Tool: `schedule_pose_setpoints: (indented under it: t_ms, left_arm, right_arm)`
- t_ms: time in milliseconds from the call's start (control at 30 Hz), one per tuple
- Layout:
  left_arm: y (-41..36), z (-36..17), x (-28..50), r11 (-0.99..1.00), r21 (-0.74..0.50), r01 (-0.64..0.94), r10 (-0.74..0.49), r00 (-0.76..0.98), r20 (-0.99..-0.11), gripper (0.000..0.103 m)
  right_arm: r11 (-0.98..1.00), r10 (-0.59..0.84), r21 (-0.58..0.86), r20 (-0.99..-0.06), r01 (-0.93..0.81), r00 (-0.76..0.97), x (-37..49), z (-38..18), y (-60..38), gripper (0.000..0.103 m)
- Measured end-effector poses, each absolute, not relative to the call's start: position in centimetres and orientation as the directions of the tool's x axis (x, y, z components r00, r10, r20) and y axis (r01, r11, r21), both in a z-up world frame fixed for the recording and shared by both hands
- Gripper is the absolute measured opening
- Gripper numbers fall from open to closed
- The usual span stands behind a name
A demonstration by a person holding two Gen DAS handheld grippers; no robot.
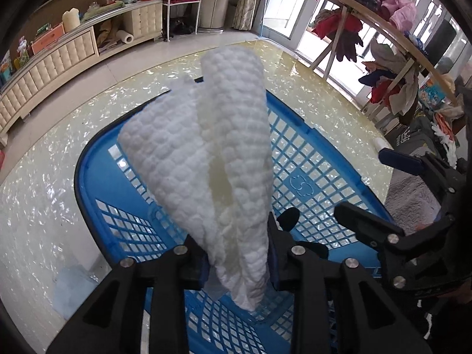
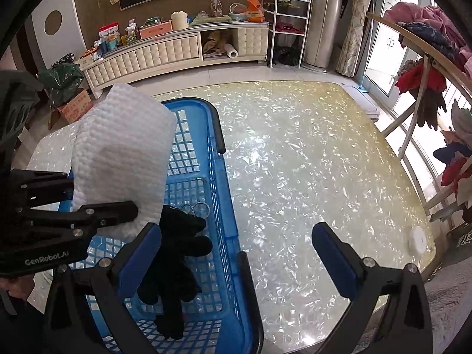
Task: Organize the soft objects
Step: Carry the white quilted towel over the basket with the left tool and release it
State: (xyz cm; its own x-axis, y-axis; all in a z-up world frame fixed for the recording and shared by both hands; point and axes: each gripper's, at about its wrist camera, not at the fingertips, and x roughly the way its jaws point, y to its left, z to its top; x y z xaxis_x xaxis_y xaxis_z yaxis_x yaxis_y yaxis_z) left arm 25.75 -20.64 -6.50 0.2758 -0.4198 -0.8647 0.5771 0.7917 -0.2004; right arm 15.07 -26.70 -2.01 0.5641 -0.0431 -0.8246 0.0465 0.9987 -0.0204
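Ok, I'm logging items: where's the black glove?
The black glove lies inside the blue basket, near its right wall in the right wrist view, below the white cloth.

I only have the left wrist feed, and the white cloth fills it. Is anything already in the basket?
Observer: Yes. A black glove lies on the floor of the basket.
Operator: Where is the right gripper?
Observer: The right gripper is open and holds nothing; its left finger hangs over the basket, its right finger over the table.
Operator: Anything else on the table?
Observer: A small white round thing near the table's right edge.
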Motion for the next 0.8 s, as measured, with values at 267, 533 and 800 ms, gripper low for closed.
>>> schedule_pose_setpoints:
  t_ms: [267, 533, 800]
  left_arm:
    - [-20.9, -6.7, 25.2, 0.800, -0.164, 0.577, -0.397, 0.303, -0.866, 0.068]
    - [-19.1, -5.3, 25.1, 0.817, -0.159, 0.554, -0.396, 0.338, -0.854, 0.080]
    - [-16.8, -3.2, 22.6, 0.834, -0.139, 0.533, -0.392, 0.398, -0.829, 0.081]
  right_arm:
    - [0.998, -0.044, -0.015, -0.826, 0.056, 0.562, 15.0, -2.0, -27.2, 0.102]
    - [0.998, -0.043, -0.010, -0.823, 0.062, 0.566, 14.7, -1.8, -27.2, 0.102]
    - [0.999, -0.016, 0.006, -0.802, 0.035, 0.596, 13.8, -0.3, -26.1, 0.102]
